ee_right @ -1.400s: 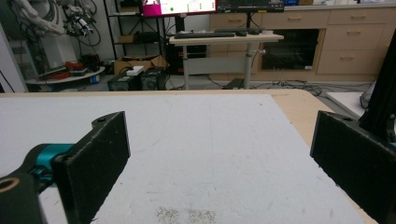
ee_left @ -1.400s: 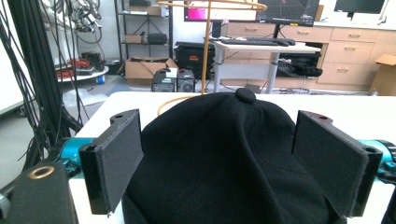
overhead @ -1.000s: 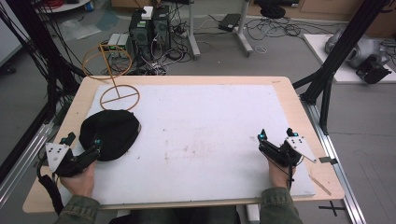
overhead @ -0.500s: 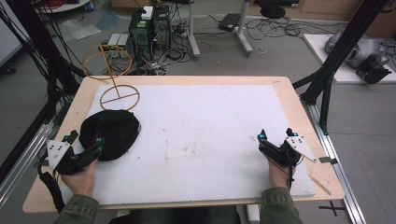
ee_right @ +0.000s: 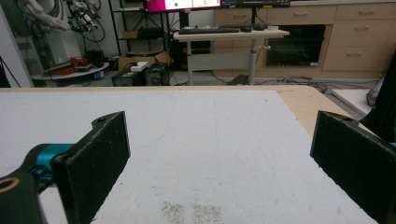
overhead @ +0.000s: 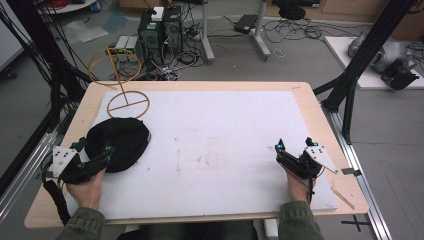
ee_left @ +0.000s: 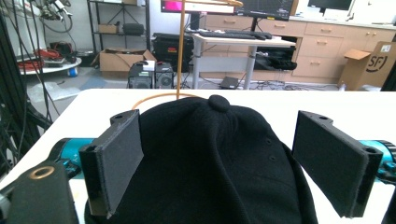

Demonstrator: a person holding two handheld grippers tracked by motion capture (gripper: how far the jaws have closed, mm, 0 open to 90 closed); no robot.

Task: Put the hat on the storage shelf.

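Two grippers, both with jaws spread apart and nothing clamped in either. The left gripper (overhead: pixel 92 152) sits at the near left of the table, its jaws standing either side of the black cap (ee_left: pixel 205 158) w/o closing on it — in the left gripper view the cap bulges up between the two pads, button on top, and whether the pads touch the fabric I cannot tell. The right gripper (overhead: pixel 294 148) rests at the near right, well apart from the cap, jaws wide over bare white board (ee_right: pixel 210 140).

Judged from this, the work is at its very start: the cap lies crown-up at the left edge of the board, not yet gripped or lifted. The likely goal is the wire hat stand (overhead: pixel 122 82) just beyond the cap at the far left corner — round base on the table, thin post, ring at the top, and that ring is bare. So grasp, lift and placing are all left to do.

The surface is a white board, scuffed and a bit smudged near the middle, laid on a pale wooden table (overhead: pixel 320 112) w/ black frame posts at the sides. Beyond it, grey floor w/ computer towers (overhead: pixel 160 27), loose cables and desk legs; farther back, per the gripper views, a desk w/ keyboard, monitors, wooden cabinets, cardboard boxes.
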